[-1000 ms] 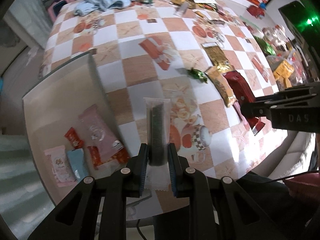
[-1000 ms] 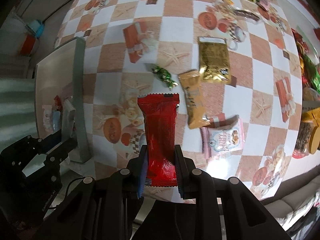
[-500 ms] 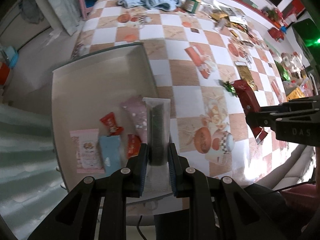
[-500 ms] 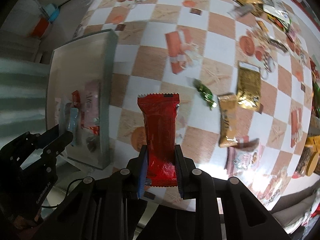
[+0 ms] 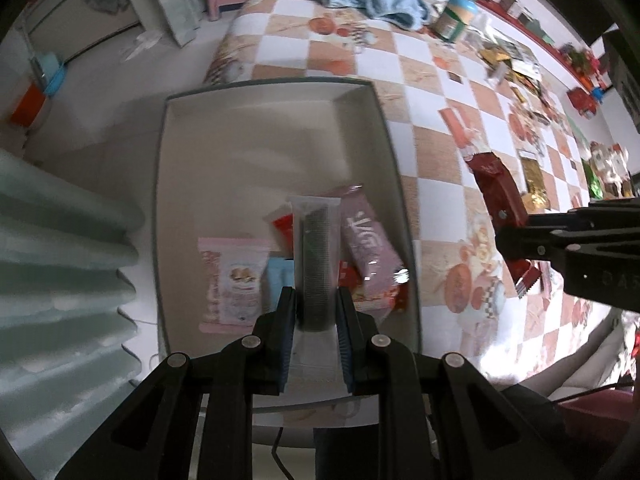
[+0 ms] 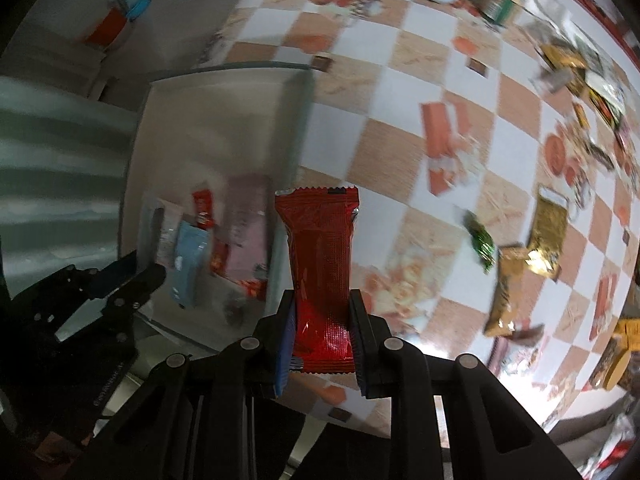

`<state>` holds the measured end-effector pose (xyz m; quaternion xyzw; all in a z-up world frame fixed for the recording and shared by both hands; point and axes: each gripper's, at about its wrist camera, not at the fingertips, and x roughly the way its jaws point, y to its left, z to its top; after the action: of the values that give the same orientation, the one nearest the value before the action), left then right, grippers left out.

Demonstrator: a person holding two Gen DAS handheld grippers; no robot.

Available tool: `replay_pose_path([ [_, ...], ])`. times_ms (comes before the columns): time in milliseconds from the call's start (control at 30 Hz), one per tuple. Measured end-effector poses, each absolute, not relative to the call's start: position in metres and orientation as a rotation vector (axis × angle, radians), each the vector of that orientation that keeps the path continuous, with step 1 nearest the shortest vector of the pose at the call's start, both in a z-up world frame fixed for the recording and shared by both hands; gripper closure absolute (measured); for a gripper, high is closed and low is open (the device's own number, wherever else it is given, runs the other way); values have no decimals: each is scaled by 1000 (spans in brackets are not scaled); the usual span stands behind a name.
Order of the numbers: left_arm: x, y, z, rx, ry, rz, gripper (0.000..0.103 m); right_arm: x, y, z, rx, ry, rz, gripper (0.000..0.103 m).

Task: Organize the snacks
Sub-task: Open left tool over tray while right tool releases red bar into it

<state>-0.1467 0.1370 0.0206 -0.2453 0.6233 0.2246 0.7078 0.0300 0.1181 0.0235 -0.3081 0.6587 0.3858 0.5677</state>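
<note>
My two handheld grippers: matte black, angular linkages.

On my left gripper (image 5: 315, 308) I see black fingers lined with ribbed blue pads (image 5: 286, 344) and round silver pivot screws (image 5: 249, 342). My right gripper (image 6: 322, 316) is built the same; from the left camera its side (image 5: 592, 248) shows small screws and faint embossed lettering.

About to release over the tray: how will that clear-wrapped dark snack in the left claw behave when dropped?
The clear packet probably holds its shape: it stands straight out from the left claw without sagging. It looks light, so it should land softly in the tray. The glossy film may slide on the packets beneath.
</note>
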Motion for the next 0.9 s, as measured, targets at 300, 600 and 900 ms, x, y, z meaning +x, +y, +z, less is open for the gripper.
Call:
replay_pose_path([
  [300, -164, 167, 13, -618, 1381, 557, 81, 4, 155, 17, -760, 1555, 961, 77],
  [600, -163, 189, 11, -631, 1373, 572, 81, -6, 182, 8, -749, 1580, 975, 77],
  [900, -152, 203, -1, -649, 1394, 566, 81, -8, 199, -12, -732, 1627, 950, 77],
])
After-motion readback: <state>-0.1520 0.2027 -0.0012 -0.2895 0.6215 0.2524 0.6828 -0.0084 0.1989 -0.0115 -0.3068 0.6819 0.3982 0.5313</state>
